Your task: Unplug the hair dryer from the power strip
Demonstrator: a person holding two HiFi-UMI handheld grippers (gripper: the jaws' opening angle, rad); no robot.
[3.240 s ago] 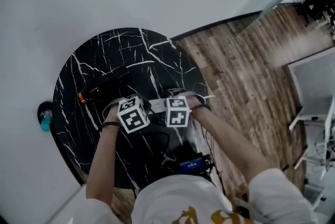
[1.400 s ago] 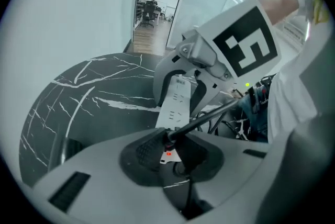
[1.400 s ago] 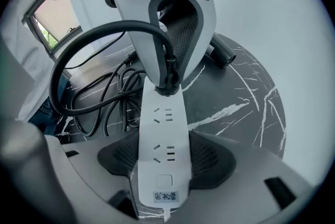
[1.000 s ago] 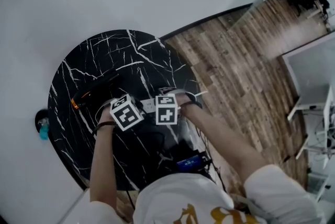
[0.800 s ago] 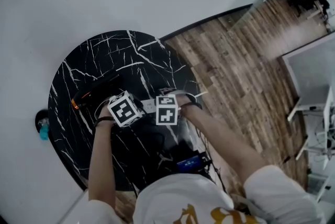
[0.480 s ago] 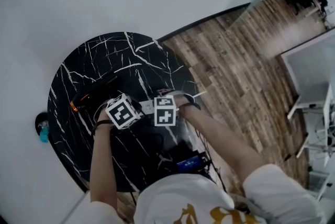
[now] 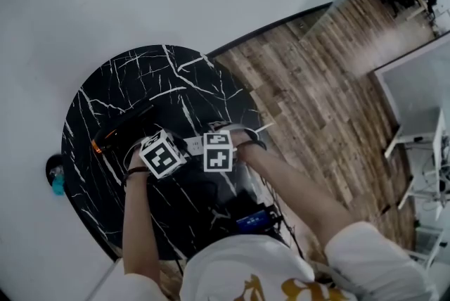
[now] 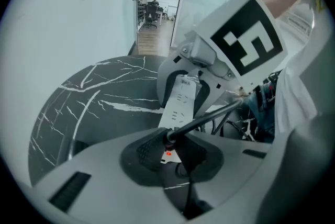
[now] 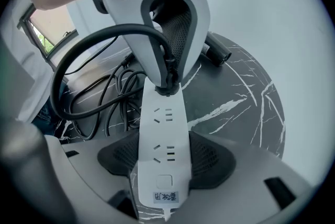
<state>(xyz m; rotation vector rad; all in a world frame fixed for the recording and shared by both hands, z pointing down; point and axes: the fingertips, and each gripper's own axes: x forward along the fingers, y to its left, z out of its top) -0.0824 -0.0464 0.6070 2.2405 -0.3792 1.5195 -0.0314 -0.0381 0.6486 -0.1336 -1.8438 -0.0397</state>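
While both hands sit where they were a second ago, I log one small change: the left hand-held gripper (image 8: 170, 150) has rolled slightly. I judge the pull barely begun, as the plug still looks seated.

1. Right hand-held gripper (image 9: 163, 161): jaws clamped across the white power strip (image 9: 161, 129) at its button end, pinning it.
2. Power strip: lies flat on the tabletop (image 7: 169, 74), with two empty socket sets showing and a small label at the near end.
3. Left hand-held gripper: pads closed on the black plug (image 9: 167, 83) at the strip's far end. A thick black cord (image 9: 78, 63) loops off towards my side.
4. Hair dryer (image 7: 126, 122): black with an orange accent, lying on the tabletop just beyond the left hand, apart from the strip.
5. Tabletop: black, white-veined, round-edged.
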